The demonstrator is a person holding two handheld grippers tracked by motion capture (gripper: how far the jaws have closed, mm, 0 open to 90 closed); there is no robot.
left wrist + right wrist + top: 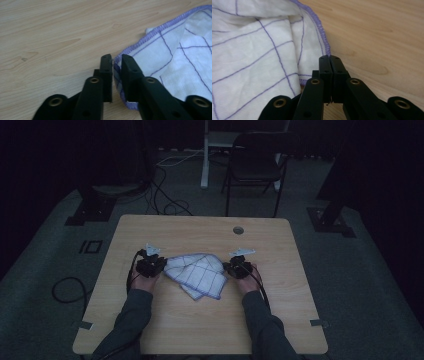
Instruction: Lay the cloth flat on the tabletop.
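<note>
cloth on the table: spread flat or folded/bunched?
Bunched, not flat. The checked cloth lies rumpled between both grippers, a layer poking out beneath its near edge; the right gripper view shows creases and overlapping folds.

Both forearms reached in from the near edge, sleeves grey, each hand gripping a black tool low over the table. The left gripper [159, 263] pointed inward toward the right one, its jaws slightly parted around the hem of the cloth [175, 60]. The right gripper [231, 268] faced it from the other side, jaws pressed together at the cloth's stitched edge.
</note>
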